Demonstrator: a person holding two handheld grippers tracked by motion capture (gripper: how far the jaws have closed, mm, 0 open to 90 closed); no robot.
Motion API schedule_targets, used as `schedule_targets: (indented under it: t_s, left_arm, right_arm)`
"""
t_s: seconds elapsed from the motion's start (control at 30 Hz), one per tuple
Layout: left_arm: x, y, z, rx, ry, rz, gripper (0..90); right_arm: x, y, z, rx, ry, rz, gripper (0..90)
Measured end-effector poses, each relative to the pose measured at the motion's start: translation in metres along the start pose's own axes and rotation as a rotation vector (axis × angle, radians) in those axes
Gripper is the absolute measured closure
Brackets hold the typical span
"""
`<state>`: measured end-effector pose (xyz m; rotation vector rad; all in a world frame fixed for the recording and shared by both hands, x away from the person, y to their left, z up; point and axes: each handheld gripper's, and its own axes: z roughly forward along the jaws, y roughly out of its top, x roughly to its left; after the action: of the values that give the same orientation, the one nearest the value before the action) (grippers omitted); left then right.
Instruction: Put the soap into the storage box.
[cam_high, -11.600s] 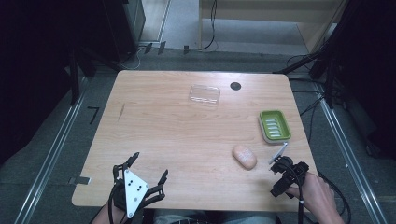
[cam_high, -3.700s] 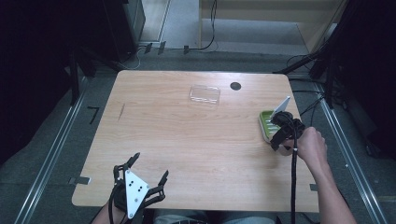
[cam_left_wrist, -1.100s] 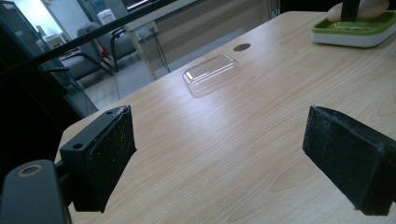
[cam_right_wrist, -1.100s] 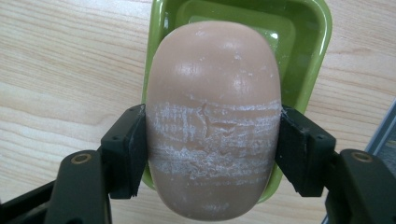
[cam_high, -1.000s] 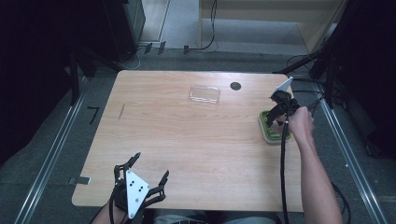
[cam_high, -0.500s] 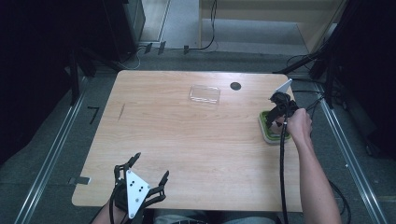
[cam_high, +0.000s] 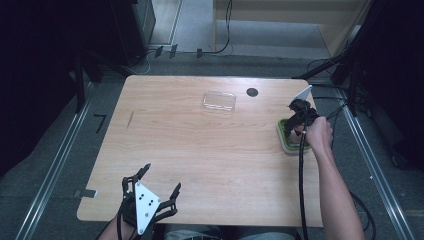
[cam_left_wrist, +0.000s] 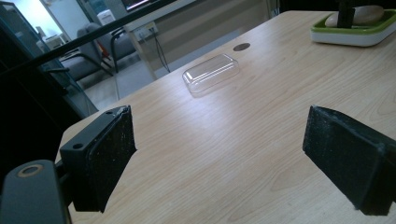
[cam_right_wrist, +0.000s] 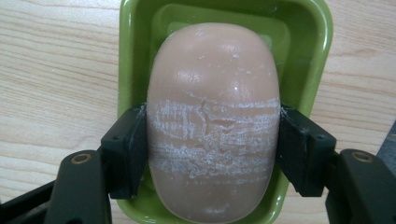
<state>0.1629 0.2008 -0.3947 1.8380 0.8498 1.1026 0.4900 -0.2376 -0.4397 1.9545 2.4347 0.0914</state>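
- Two pads of my right gripper (cam_right_wrist: 212, 154) are clamped on the bar of soap (cam_right_wrist: 212, 126), one on each long flank, a little below its middle.
- Location: the soap sits over the green soap dish (cam_right_wrist: 322, 42), inside its rim; from the right gripper view I cannot tell whether it rests on the dish floor or hangs just clear. In the high view the dish (cam_high: 284, 139) lies at about 3 o'clock on the table (cam_high: 200, 145), near the right edge.
- Handling, by my judgement: the bar looks stiff, smooth and rounded, moderately light, and likely slippery. White scuffed bands and a small crack across its middle suggest the surface marks and chips under pressure.
- Grip point: the flat-sided waist, where the pads now bear, is the sound place; the domed ends at 12 and 6 o'clock would squirt out of the jaws.
- Risk: hard squeezing may deepen the crack; loose holding may let the bar slide.
- My left gripper (cam_high: 149, 197) rests at about 7 o'clock on the table, jaws standing wide apart with nothing between them.
- A clear plastic lid (cam_left_wrist: 211, 73) lies at about 12 o'clock, well apart from the dish.
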Motion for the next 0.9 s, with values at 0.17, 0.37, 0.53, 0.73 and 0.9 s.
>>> schedule_targets:
  t_s: [0.17,0.37,0.53,0.73,0.9]
  left_arm:
    - [-0.0001,0.0000,0.0000,0.000,0.000,0.001,9.9]
    - [0.0001,0.0000,-0.0002,0.000,0.000,0.001,9.9]
    - [0.0001,0.0000,-0.0003,0.000,0.000,0.002,9.9]
    - [-0.0001,0.0000,-0.0003,-0.001,0.000,0.003,9.9]
    - [0.0000,0.0001,0.0001,-0.001,-0.001,0.004,9.9]
  right_arm:
    - [0.0001,0.0002,0.0012,-0.002,0.000,0.007,33.4]
    - [0.0018,0.0008,0.0028,0.001,-0.002,0.006,33.4]
    - [0.0022,0.0011,0.0055,0.007,-0.006,0.004,33.5]
    - [0.0020,0.0009,0.0075,0.010,-0.006,0.007,33.7]
    - [0.0015,0.0002,0.0061,0.004,-0.005,0.005,33.2]
